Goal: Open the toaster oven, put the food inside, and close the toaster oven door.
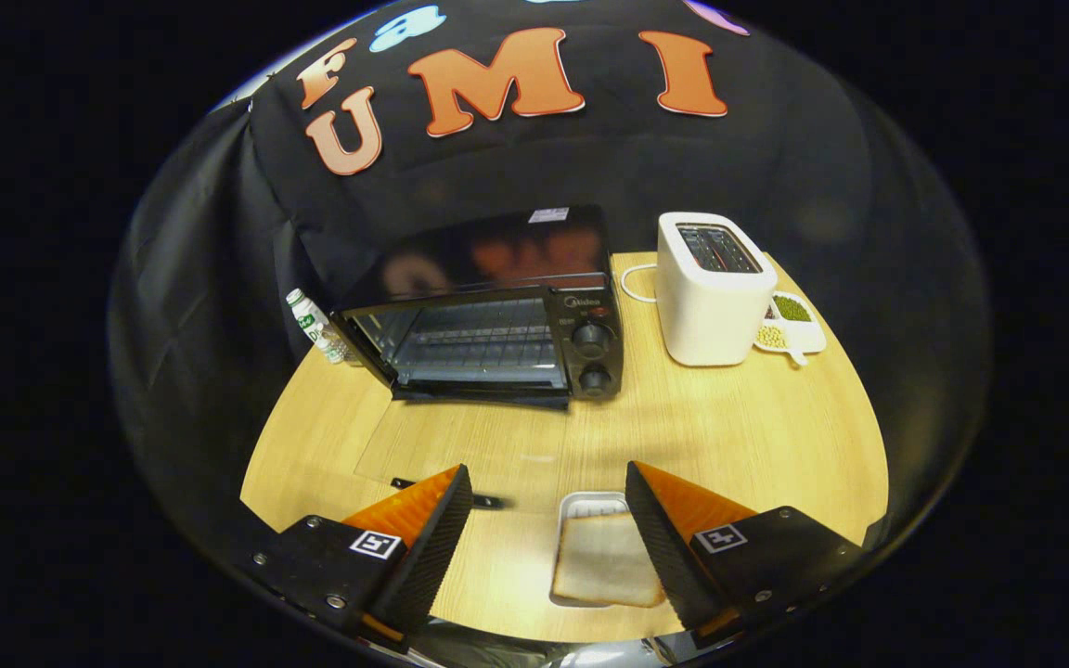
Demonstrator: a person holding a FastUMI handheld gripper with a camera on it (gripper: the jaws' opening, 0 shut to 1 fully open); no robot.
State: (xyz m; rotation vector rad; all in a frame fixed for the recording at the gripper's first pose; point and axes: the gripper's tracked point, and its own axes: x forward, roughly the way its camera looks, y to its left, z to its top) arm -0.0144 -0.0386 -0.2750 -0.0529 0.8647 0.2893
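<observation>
Two fingers of my gripper stand wide apart over the near part of the table, holding nothing. Between them, close against the right finger, lies a small tray with a slice of toast on it; the toast covers most of the tray and the right finger hides the tray's right side. Just ahead of the left fingertip a thin dark object lies flat on the wood — I cannot tell what it is.

Beyond the fingers, well apart from the tray, the oven sits toward the back of the table. Its glass door is up and closed, the wire rack showing through it, and two knobs stand one above the other on its right panel. The oven's top is glossy and carries a small sticker near the back.

Left of the oven, just beside its corner, a small bottle stands tilted. Right of the oven, apart from it, a white toaster stands upright, slots on top, with a cord looping out on the side toward the oven. Behind the toaster's right side sits a small dish — green beans in the farther part, pale ones in the nearer.
</observation>
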